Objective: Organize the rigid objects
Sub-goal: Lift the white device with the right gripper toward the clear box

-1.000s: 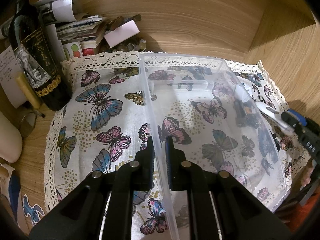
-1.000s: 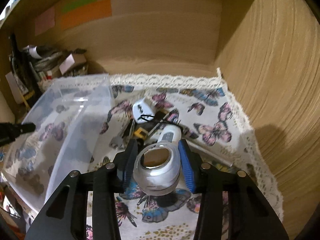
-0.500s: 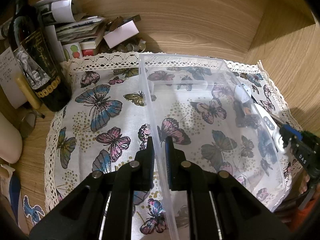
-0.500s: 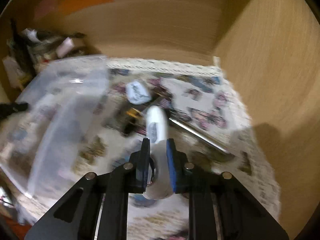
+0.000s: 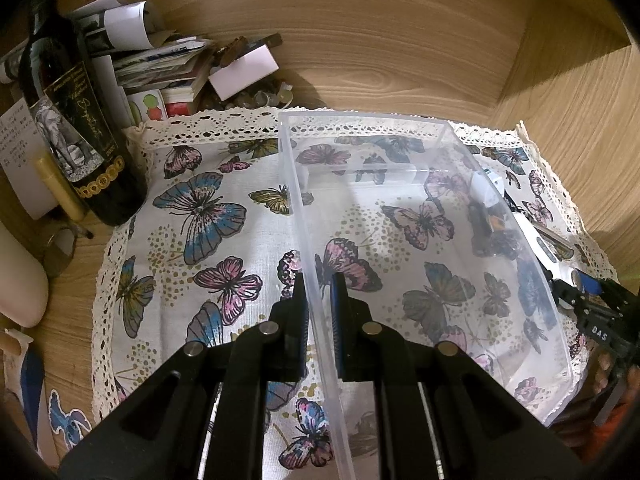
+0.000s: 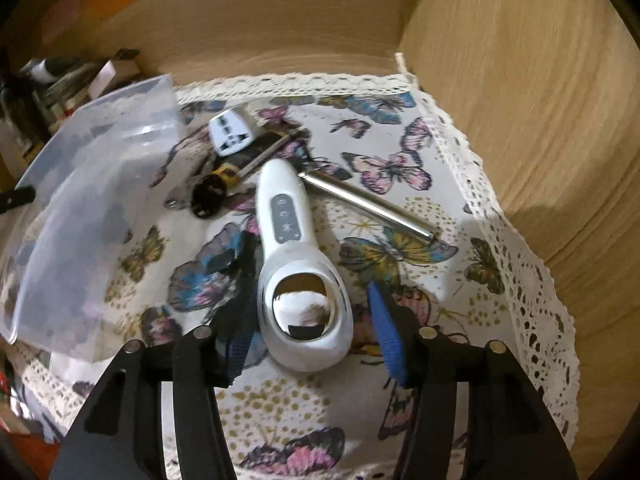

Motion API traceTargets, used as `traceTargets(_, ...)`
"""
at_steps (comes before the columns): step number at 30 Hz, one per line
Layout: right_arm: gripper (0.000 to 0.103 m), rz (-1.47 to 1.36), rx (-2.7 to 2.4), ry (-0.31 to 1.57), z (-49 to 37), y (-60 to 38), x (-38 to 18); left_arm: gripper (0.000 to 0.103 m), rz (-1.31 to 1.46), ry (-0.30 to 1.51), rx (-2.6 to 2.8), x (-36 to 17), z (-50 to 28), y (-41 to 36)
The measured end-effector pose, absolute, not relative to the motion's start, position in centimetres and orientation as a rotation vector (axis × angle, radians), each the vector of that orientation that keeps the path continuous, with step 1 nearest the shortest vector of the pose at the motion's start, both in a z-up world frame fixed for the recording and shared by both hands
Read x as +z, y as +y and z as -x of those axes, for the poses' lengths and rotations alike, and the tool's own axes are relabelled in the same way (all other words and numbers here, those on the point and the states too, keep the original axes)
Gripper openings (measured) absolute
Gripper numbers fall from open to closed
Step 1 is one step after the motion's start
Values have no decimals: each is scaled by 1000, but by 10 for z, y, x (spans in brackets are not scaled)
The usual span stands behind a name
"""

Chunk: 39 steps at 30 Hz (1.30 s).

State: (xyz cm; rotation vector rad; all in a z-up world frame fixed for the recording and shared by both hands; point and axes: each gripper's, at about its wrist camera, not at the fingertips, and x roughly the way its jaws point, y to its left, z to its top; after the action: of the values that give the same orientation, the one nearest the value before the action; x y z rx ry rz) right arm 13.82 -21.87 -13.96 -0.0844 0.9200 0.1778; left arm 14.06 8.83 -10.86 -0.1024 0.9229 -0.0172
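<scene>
Left gripper [image 5: 319, 312]: unchanged, fingers pinching the near wall of the clear plastic bin [image 5: 432, 248] on the butterfly cloth [image 5: 192, 240].
Right gripper [image 6: 310, 316]: pinched tight half a second ago, fingers now spreading either side of the white handheld device [image 6: 288, 256], which lies on the cloth beside the bin, pads clear of it.
Metal rod [image 6: 368, 204], plug adapter [image 6: 230, 132]: beyond the device.

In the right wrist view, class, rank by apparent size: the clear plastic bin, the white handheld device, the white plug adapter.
1. clear plastic bin
2. white handheld device, though its nearness to the camera enlarges it
3. white plug adapter, farther away, so its rank against the device is unsure
</scene>
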Motion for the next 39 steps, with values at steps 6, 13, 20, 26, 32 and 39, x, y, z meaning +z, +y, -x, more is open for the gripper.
traceTargets(6,43,52,147,888,-145,-222,-150,10,127,940,-19,-110,-144,91)
traceTargets(13,38,23,145,782,-141,-223,-128,10,113,939,-15,-110,-144,89)
traceTargets(20,37,40,147,666,-138,-217,-94,10,108,938,-21,-110,-145,87)
traceTargets(26,37,31,172,603,-137,-207,-64,10,107,935,-24,-111,-145,87)
traceTargets(32,37,51,271,497,-133,-179,-26,10,109,935,-24,-110,-145,86)
traceTargets(39,37,110,419,508,-136,-125,-26,10,111,935,-27,-110,-145,86)
